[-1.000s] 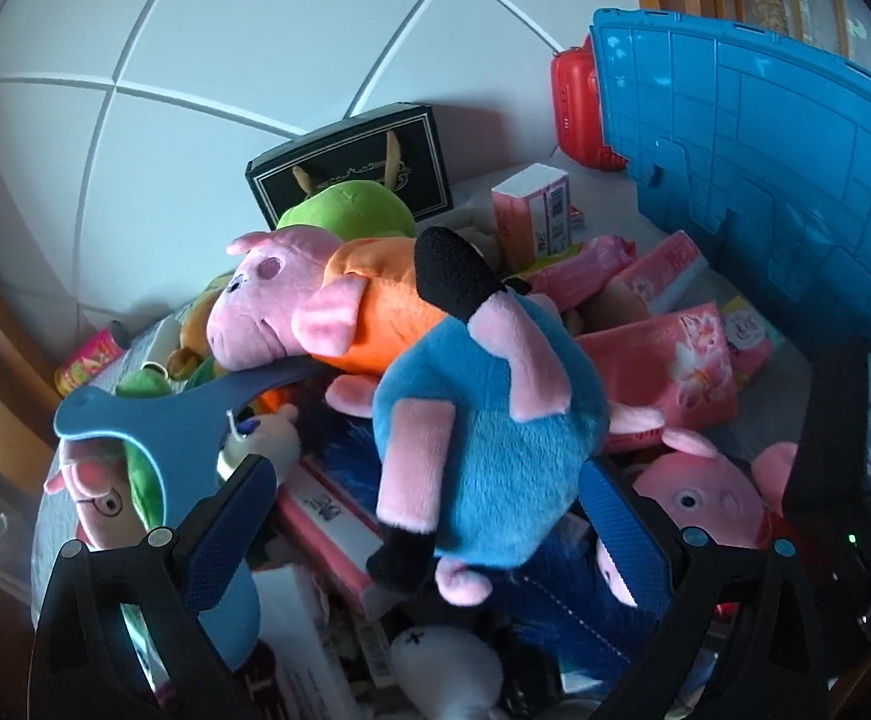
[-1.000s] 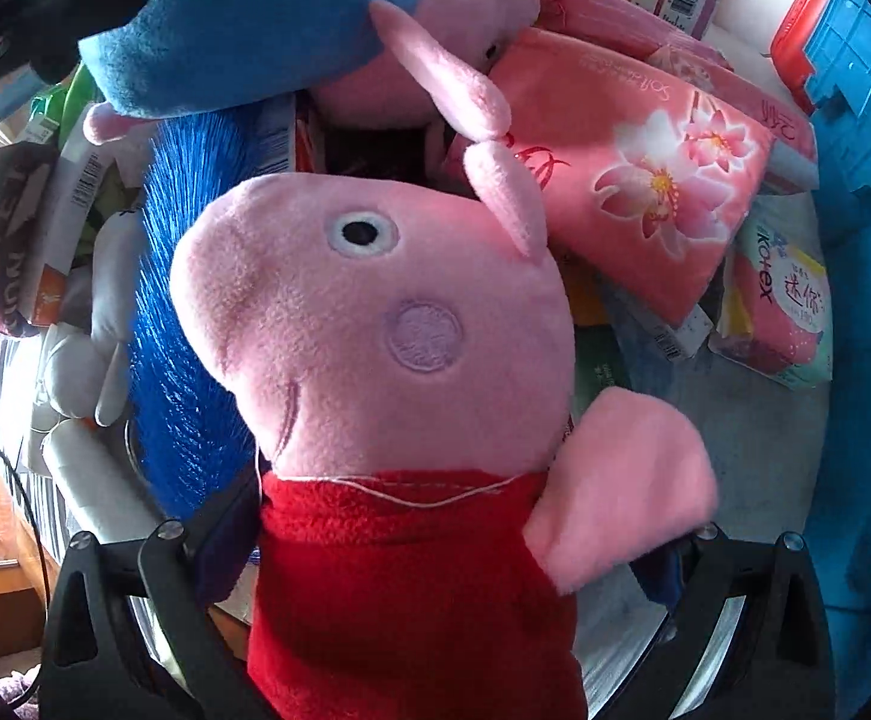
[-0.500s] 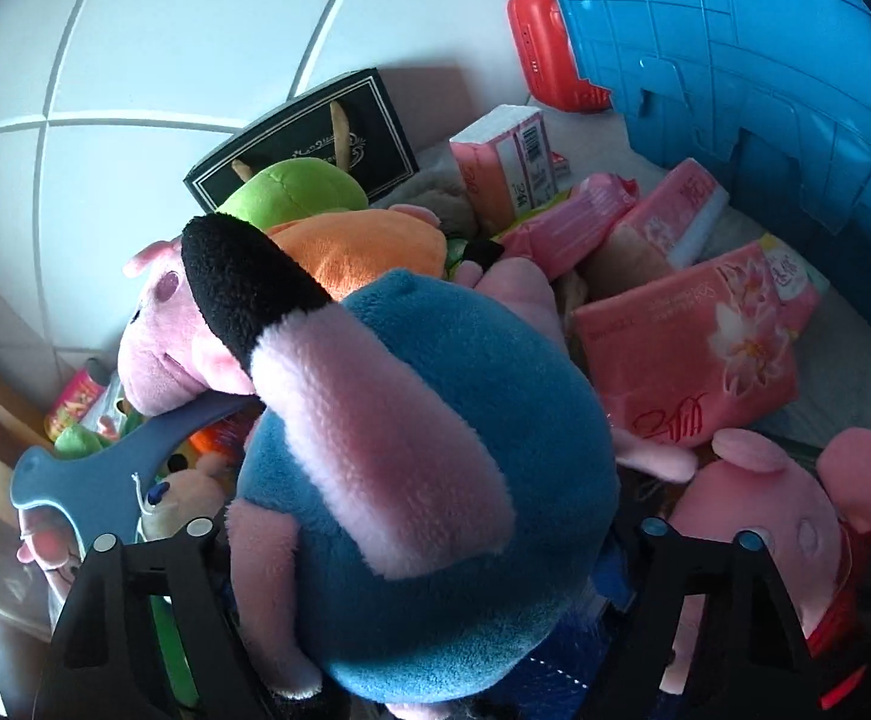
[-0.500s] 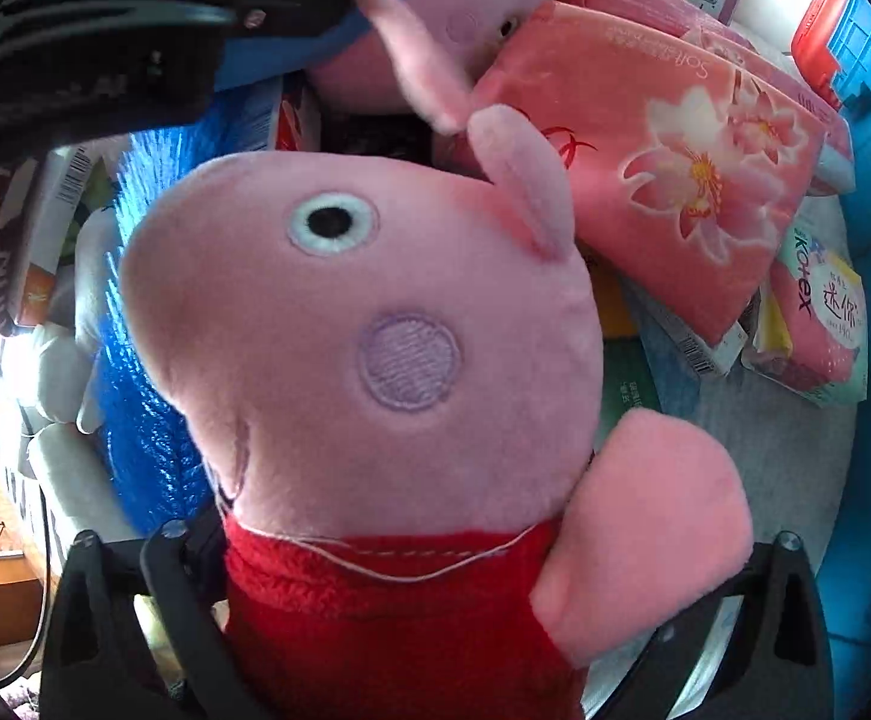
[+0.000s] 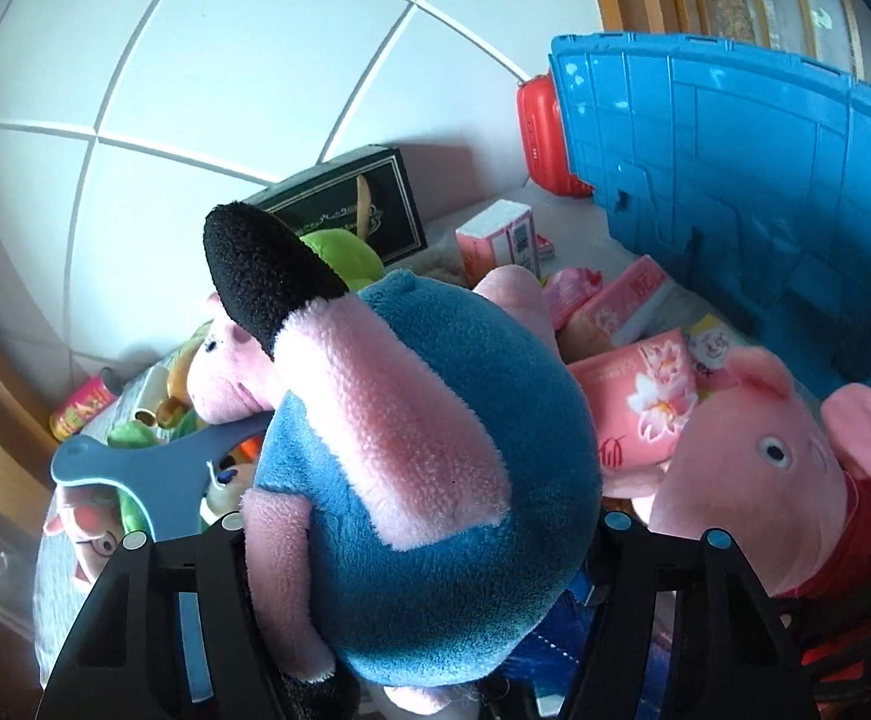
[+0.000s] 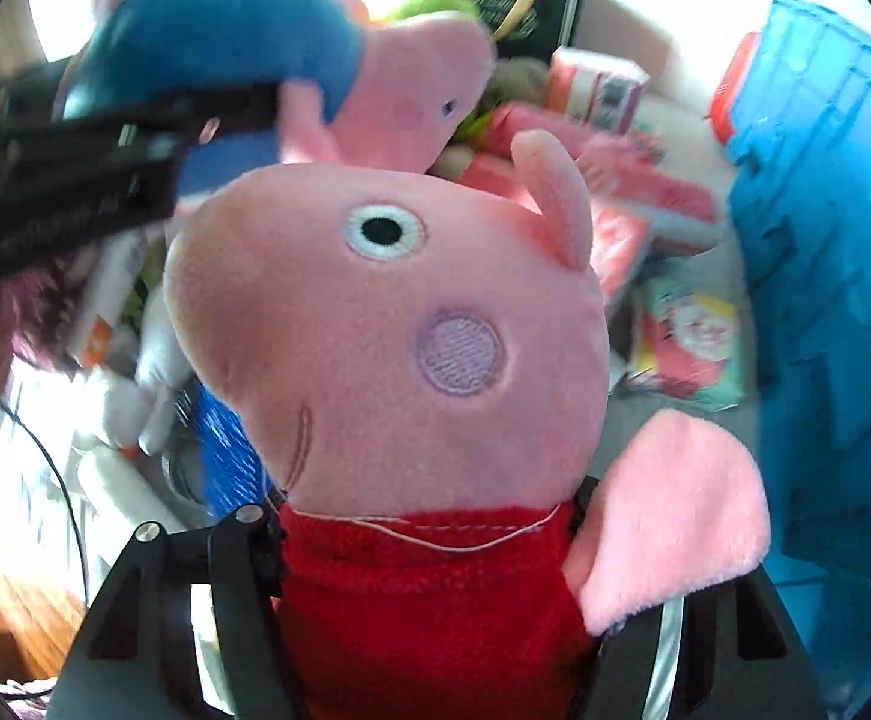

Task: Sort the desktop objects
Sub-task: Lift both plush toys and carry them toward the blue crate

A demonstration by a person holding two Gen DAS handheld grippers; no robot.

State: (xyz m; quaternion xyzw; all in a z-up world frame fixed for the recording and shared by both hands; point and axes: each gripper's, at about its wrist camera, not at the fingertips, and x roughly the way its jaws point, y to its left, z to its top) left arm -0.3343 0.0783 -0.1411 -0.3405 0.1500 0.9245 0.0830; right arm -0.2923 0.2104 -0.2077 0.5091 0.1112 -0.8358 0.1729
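the left gripper (image 5: 417, 531) has its jaws closing on the blue-bodied plush pig (image 5: 423, 480), the pads pressed into its sides; the toy fills the middle of the left wrist view, one black-tipped leg (image 5: 267, 264) sticking up toward 11 o'clock. in the right wrist view the same toy (image 6: 225, 30) sits at 10 o'clock, pinched by the dark left gripper (image 6: 75, 156).

the right gripper (image 6: 429, 540) has its jaws closing on the red-dressed plush pig (image 6: 399, 348), gripping the red dress just below the head; the head points toward 12 o'clock and one pink arm (image 6: 675, 504) hangs out at 4 o'clock. in the left wrist view this pig (image 5: 759, 456) is at 3 o'clock.

behind both toys the surface (image 5: 573, 222) is crowded: pink tissue packs (image 5: 645, 408) at 2 o'clock, a small pink carton (image 5: 498, 240) and a black box (image 5: 363, 204) near 12 o'clock, a green plush (image 5: 339, 252) beside the box. a blue crate (image 5: 735, 180) stands at 2 o'clock with a red container (image 5: 540, 132) touching its left edge. a blue-grey plastic piece (image 5: 147, 468) lies at 9 o'clock.
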